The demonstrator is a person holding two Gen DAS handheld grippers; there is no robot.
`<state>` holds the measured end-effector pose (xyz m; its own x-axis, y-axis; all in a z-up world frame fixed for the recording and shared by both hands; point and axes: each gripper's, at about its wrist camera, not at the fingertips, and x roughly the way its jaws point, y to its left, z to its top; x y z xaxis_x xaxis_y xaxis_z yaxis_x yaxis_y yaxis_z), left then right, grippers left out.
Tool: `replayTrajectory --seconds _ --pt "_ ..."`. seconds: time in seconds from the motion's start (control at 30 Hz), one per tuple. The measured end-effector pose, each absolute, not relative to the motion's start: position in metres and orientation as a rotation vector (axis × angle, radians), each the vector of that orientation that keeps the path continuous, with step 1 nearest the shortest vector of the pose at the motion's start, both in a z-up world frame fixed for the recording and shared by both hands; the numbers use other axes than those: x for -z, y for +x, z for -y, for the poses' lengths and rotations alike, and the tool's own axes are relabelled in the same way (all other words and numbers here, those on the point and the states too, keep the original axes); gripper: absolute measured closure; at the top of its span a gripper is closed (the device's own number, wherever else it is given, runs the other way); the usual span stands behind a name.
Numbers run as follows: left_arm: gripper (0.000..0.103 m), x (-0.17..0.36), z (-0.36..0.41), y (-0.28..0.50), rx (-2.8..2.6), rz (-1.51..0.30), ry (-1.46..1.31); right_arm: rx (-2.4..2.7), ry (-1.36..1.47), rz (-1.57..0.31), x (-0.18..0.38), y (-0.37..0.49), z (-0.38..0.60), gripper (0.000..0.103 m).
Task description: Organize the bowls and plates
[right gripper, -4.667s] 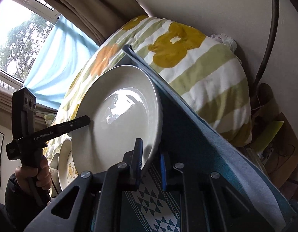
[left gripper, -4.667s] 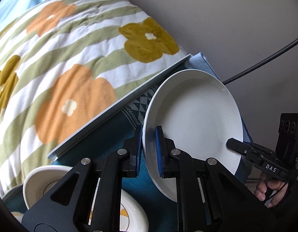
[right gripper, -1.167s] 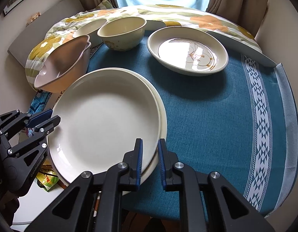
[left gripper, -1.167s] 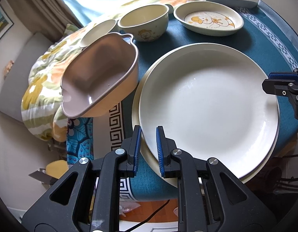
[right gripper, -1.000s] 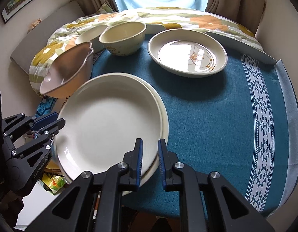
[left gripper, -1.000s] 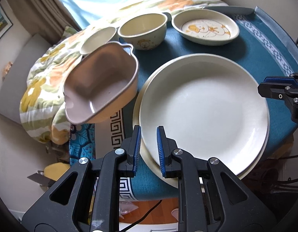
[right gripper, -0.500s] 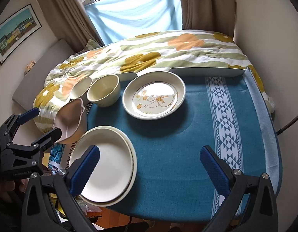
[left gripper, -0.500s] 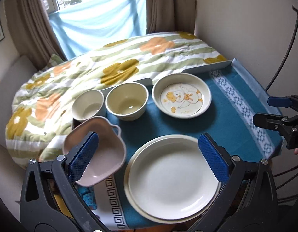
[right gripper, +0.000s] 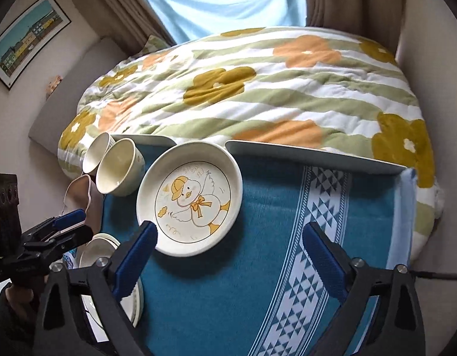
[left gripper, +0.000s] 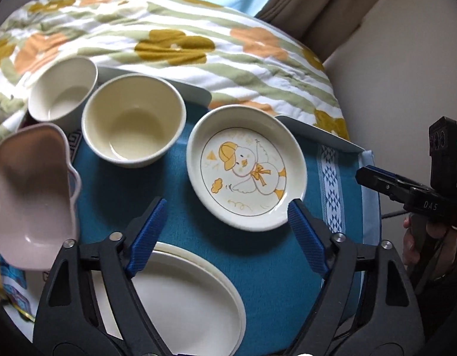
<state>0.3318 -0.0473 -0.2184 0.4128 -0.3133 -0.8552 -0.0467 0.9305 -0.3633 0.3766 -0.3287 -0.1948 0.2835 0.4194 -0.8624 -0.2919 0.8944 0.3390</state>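
The duck plate [left gripper: 245, 168] lies flat on the teal cloth [left gripper: 264, 261] near the far edge of the tabletop [right gripper: 311, 151], its printed duck in a yellow cap upright toward the near side; the plate looks slightly oval, but the fisheye bend leaves its long axis uncertain. Just left of it stands a cream bowl [left gripper: 133, 120], mouth up, and beyond that, touching or nearly so, a white bowl [left gripper: 63, 89]. Further left and nearer, a pink scalloped dish [left gripper: 30, 195] sits tilted at the cloth's left edge. At the near left, two plain plates [left gripper: 187, 302] lie stacked, the upper inside the rim of the lower.

The left gripper [left gripper: 225, 235] hovers above the cloth between the stack and the duck plate, jaws spread wide and empty. The right gripper [right gripper: 228, 256] hangs over the near part of the cloth, jaws likewise wide apart with nothing between them. In the left view the right unit's body reads "DAS". A white patterned band [right gripper: 314, 237] crosses the cloth on the right. Past the far edge lies a flowered quilt [right gripper: 258, 89], with a framed picture [right gripper: 27, 38] on the left wall
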Motion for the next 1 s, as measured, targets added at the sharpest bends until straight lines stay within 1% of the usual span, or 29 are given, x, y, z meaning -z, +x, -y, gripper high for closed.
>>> replayTrajectory --seconds 0.07,0.1,0.13,0.17,0.2,0.23,0.3,0.33,0.4,0.43,0.47,0.5,0.57,0.63,0.7,0.87,1.0 --pt "0.038 0.238 0.047 0.343 0.140 -1.165 -0.415 -0.535 0.124 -1.226 0.215 0.396 0.326 0.023" --pt "0.040 0.247 0.047 0.348 0.117 -1.180 -0.428 -0.568 0.129 -1.243 0.225 0.405 0.323 0.029" --pt "0.046 0.256 0.049 0.352 0.097 -1.193 -0.434 -0.600 0.130 -1.262 0.236 0.413 0.319 0.032" --pt "0.052 0.264 0.050 0.356 0.077 -1.209 -0.437 -0.627 0.127 -1.275 0.245 0.419 0.316 0.040" --pt "0.054 0.272 0.051 0.357 0.061 -1.225 -0.441 -0.653 0.123 -1.286 0.253 0.423 0.312 0.045" --pt "0.058 0.280 0.052 0.359 0.049 -1.237 -0.445 -0.676 0.123 -1.292 0.259 0.426 0.309 0.047" --pt "0.065 0.290 0.054 0.362 0.028 -1.255 -0.450 -0.712 0.128 -1.296 0.267 0.432 0.305 0.055" --pt "0.069 0.294 0.055 0.364 0.018 -1.263 -0.454 -0.726 0.128 -1.298 0.270 0.434 0.303 0.057" --pt "0.070 0.299 0.054 0.366 0.000 -1.272 -0.462 -0.750 0.124 -1.301 0.275 0.438 0.301 0.066" --pt "0.072 0.301 0.053 0.367 -0.011 -1.274 -0.465 -0.759 0.119 -1.305 0.276 0.440 0.301 0.067" --pt "0.081 0.302 0.053 0.368 -0.021 -1.275 -0.465 -0.767 0.119 -1.300 0.277 0.441 0.303 0.067" --pt "0.086 0.302 0.053 0.368 -0.028 -1.277 -0.462 -0.780 0.124 -1.290 0.278 0.442 0.304 0.068" --pt "0.088 0.303 0.054 0.368 -0.042 -1.279 -0.447 -0.802 0.128 -1.284 0.280 0.445 0.303 0.069" --pt "0.091 0.302 0.054 0.367 -0.043 -1.276 -0.439 -0.819 0.129 -1.283 0.283 0.446 0.302 0.075" --pt "0.091 0.301 0.055 0.367 -0.051 -1.273 -0.435 -0.828 0.127 -1.280 0.285 0.446 0.301 0.084" --pt "0.091 0.301 0.056 0.369 -0.061 -1.266 -0.423 -0.819 0.098 -1.266 0.284 0.445 0.300 0.089" --pt "0.091 0.297 0.058 0.366 -0.064 -1.262 -0.393 -0.819 0.080 -1.253 0.282 0.443 0.300 0.089"
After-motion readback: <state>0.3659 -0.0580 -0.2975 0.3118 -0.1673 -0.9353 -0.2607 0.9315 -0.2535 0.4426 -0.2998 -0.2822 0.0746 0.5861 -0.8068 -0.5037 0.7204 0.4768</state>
